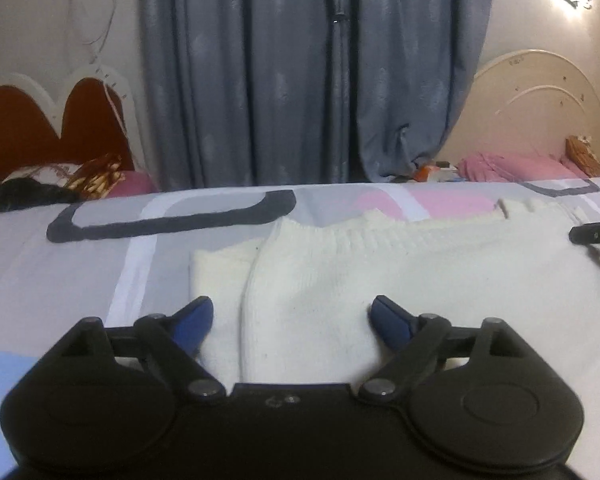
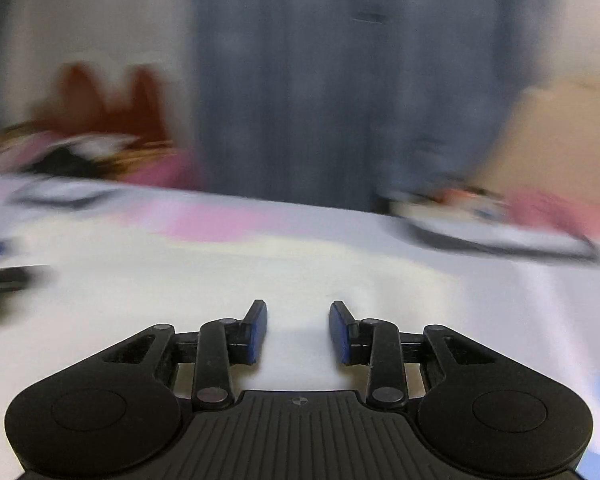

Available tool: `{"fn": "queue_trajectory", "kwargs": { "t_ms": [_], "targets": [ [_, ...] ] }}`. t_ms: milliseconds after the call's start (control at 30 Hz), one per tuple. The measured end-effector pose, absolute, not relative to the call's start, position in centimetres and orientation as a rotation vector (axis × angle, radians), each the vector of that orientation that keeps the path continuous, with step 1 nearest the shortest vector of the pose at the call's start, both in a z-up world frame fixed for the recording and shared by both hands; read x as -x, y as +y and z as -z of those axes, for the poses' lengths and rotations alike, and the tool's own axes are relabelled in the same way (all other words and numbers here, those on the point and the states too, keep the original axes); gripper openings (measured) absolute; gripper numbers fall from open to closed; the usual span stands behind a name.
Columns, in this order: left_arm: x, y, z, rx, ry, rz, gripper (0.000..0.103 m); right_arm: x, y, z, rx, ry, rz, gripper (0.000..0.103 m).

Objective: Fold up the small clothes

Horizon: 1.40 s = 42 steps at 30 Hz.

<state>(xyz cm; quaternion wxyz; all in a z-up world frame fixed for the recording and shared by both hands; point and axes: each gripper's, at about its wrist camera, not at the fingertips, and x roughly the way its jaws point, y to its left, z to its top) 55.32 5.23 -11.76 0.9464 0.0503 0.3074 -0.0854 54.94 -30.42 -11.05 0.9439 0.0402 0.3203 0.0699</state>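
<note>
My right gripper (image 2: 298,330) has its two blue fingers (image 2: 257,332) spread apart with nothing between them, low over a white cloth (image 2: 260,280) that is too blurry for me to see well. The cloth lies on a bed sheet (image 2: 220,216) with pink and gray patches. Far back I see a gray curtain (image 2: 320,100), a red headboard (image 2: 112,96) on the left, and something dark at the left edge (image 2: 4,278) that I cannot make out.
</note>
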Motion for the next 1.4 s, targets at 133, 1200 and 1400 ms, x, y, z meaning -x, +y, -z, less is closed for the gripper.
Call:
{"fn": "queue_trajectory", "kwargs": {
  "t_ms": [133,1200,1400],
  "targets": [
    [-53.4,2.5,9.4,-0.178,0.549,0.135,0.084,-53.6,-28.9,9.2,-0.034,0.623,-0.165,0.033],
    [-40.6,-1.0,10.0,-0.007,0.680,0.225,0.086,-39.3,-20.6,9.4,0.020,0.652,-0.396,0.034],
    [-38.4,-0.5,11.3,-0.056,0.704,0.188,0.087,-36.6,-18.8,10.9,0.088,0.675,-0.378,0.033]
  ]
}}
